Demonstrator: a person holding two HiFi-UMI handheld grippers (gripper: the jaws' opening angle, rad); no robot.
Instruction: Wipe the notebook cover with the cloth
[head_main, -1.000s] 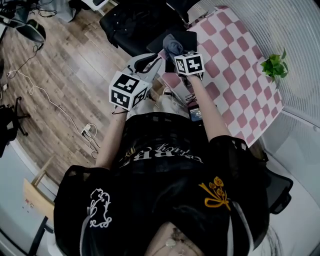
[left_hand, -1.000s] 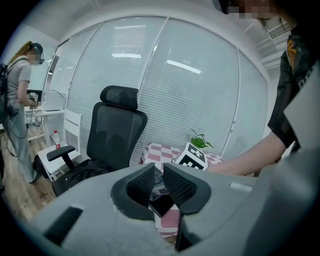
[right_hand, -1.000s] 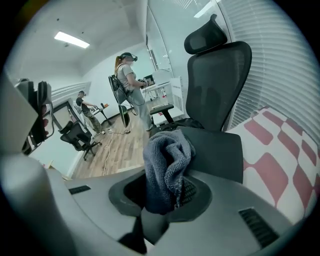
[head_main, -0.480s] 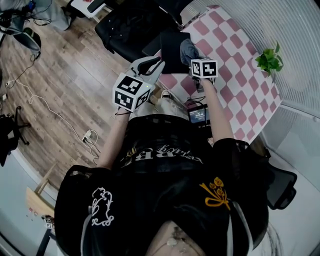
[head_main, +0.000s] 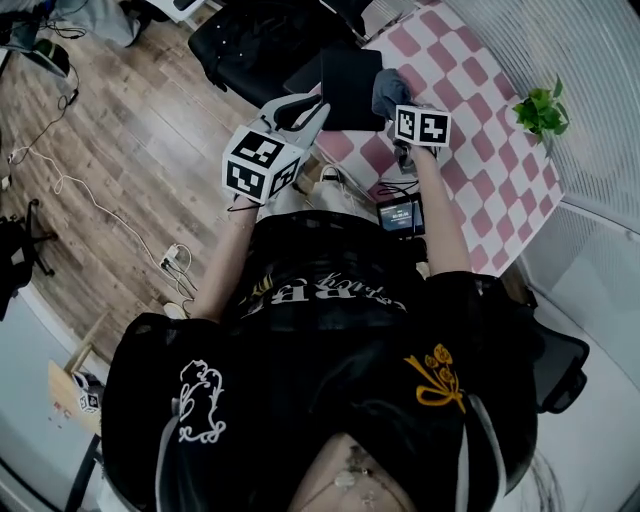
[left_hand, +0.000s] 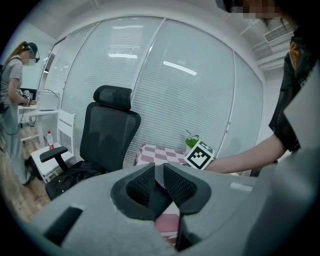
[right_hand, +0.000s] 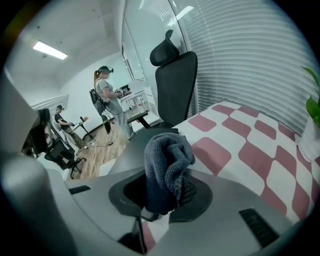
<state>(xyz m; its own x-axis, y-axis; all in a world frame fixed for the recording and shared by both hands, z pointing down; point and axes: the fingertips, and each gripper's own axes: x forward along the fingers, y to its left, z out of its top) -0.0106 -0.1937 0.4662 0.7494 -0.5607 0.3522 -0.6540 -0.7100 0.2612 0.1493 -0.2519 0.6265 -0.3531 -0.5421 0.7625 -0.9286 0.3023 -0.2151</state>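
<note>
The dark notebook (head_main: 350, 85) lies at the near left corner of the pink-checked table (head_main: 470, 130). In the right gripper view its cover (right_hand: 137, 150) stretches ahead of the jaws. My right gripper (head_main: 397, 108) is shut on a bunched grey-blue cloth (head_main: 386, 90), which sits at the notebook's right edge; the cloth (right_hand: 167, 165) stands up between the jaws (right_hand: 167, 195). My left gripper (head_main: 318, 106) reaches to the notebook's left edge. Its jaws (left_hand: 159, 174) stand almost together with a thin grey sliver, seemingly the notebook's edge, between them.
A black office chair (head_main: 250, 45) stands just beyond the table's left end. A small potted plant (head_main: 540, 110) sits at the table's far right. A phone-like screen (head_main: 400, 213) hangs at the person's waist. Other people (right_hand: 107, 95) stand on the wooden floor behind.
My right gripper has carried the cloth from the middle of the notebook to its right edge. The left gripper has closed in on the notebook's left edge.
</note>
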